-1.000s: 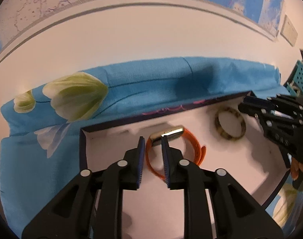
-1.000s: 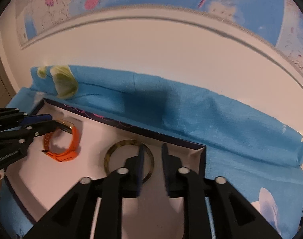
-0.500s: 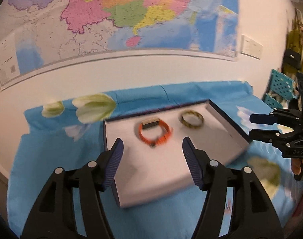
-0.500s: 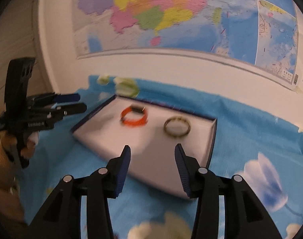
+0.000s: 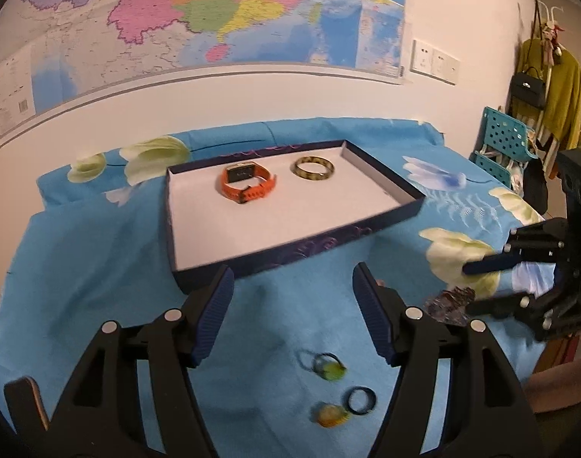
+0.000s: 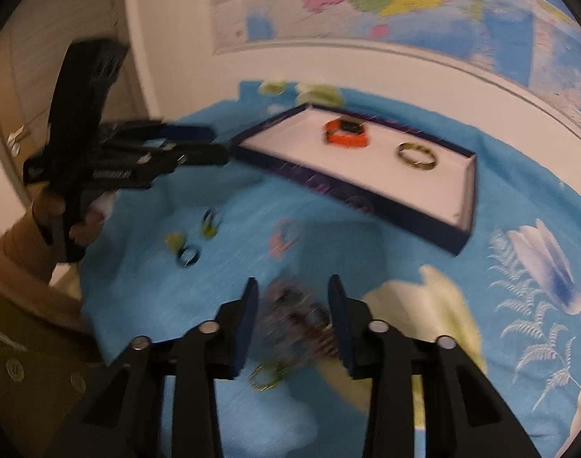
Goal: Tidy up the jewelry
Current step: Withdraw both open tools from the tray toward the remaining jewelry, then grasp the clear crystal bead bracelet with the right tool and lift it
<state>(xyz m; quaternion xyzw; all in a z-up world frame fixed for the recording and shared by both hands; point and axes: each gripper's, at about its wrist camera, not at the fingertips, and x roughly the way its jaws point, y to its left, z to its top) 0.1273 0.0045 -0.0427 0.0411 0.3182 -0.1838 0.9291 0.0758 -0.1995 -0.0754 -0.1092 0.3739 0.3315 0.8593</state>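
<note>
A dark blue tray [image 5: 298, 255] [image 6: 466, 198] with a white floor holds an orange watch [image 5: 247, 183] [image 6: 345, 132] and a mottled bangle [image 5: 314, 168] [image 6: 418, 155]. On the blue cloth lie several rings: a yellow-green one [image 5: 328, 365] [image 6: 210, 225], a dark one [image 5: 362, 400] [image 6: 188, 255] and an orange-yellow one [image 5: 330, 416]. My left gripper [image 5: 293, 315] is open above the cloth near the tray's front. My right gripper [image 6: 293, 322] is open around a blurred dark beaded bracelet [image 6: 301, 320] [image 5: 448, 301], not touching it that I can tell.
A flowered blue cloth [image 5: 80, 267] covers the table. A map [image 5: 176, 11] hangs on the wall behind. A teal basket [image 5: 500, 145] and hanging clothes [image 5: 557, 87] stand at the right. A gold ring [image 6: 267, 376] and an orange item [image 6: 282, 238] lie on the cloth.
Both grippers have let go of the watch and bangle in the tray, opened, and drawn back toward the near side of the table. The right one has dropped over the beaded bracelet.
</note>
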